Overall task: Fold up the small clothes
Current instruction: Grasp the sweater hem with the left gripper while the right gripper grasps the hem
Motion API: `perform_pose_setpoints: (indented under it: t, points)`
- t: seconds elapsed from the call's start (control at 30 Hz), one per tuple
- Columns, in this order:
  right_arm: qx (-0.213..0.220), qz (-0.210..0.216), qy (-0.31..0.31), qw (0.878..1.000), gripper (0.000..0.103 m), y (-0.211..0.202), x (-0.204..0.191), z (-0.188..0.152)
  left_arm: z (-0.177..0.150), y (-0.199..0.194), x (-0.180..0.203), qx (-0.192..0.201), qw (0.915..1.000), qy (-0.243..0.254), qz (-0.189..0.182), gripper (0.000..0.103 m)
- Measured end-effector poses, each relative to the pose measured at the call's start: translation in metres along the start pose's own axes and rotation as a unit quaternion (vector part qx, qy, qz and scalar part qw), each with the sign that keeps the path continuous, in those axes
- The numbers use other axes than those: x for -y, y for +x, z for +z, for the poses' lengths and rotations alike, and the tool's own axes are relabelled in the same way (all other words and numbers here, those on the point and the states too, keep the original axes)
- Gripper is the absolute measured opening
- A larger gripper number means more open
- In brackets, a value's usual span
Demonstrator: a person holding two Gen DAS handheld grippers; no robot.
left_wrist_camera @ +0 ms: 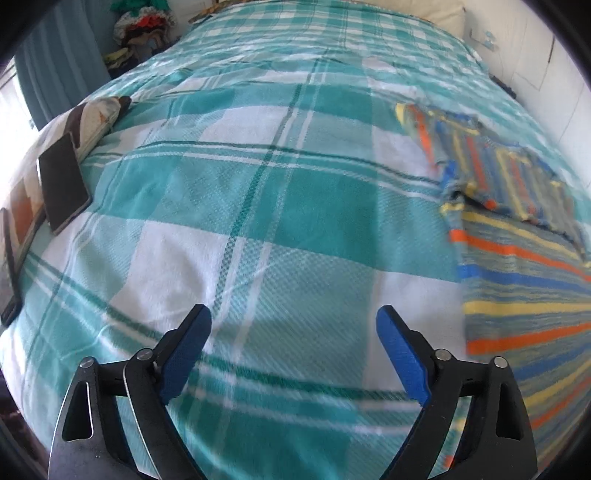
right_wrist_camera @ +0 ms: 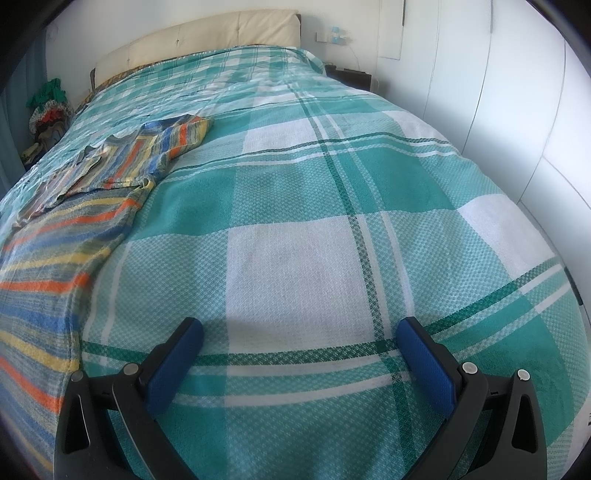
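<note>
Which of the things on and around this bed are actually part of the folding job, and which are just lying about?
Part of the job:
striped shirt, spread on the bed
left tongs, open, empty
right tongs, open, empty
checked bedspread, the work surface

Just lying about:
phone
patterned cushion
pile of clothes beside the bed
headboard
</note>
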State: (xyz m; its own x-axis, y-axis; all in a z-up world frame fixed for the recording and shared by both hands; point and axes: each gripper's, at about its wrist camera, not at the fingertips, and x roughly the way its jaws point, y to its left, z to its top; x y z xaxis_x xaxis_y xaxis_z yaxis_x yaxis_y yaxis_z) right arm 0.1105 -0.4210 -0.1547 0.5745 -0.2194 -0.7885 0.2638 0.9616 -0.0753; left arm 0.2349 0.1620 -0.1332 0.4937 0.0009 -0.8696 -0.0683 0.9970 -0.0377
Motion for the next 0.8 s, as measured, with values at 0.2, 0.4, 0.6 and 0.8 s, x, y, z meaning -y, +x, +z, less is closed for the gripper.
perform_pose_setpoints:
  t: [0.2, 0.4, 0.6, 0.8]
  points:
    - [-0.029, 0.036, -0.007, 0.999, 0.103, -0.028, -0.005, 0.002, -0.02, -0.091, 0.027, 0.071, 0.9958, 0.057, -0.007, 0.101]
    - [-0.02, 0.068, -0.017, 0.997, 0.103, -0.074, -0.021, 0.0, -0.03, -0.113, 0.051, 0.062, 0.9946, 0.083, 0.004, 0.101]
    - [-0.067, 0.11, -0.022, 0.991, 0.103, -0.116, -0.031, -0.017, -0.088, -0.114, 0.052, -0.016, 0.991, 0.072, -0.112, 0.101]
    - [-0.187, 0.205, 0.004, 0.961, 0.1, -0.122, -0.043, -0.078, -0.155, -0.084, 0.054, -0.112, 0.9811, 0.081, -0.135, 0.084]
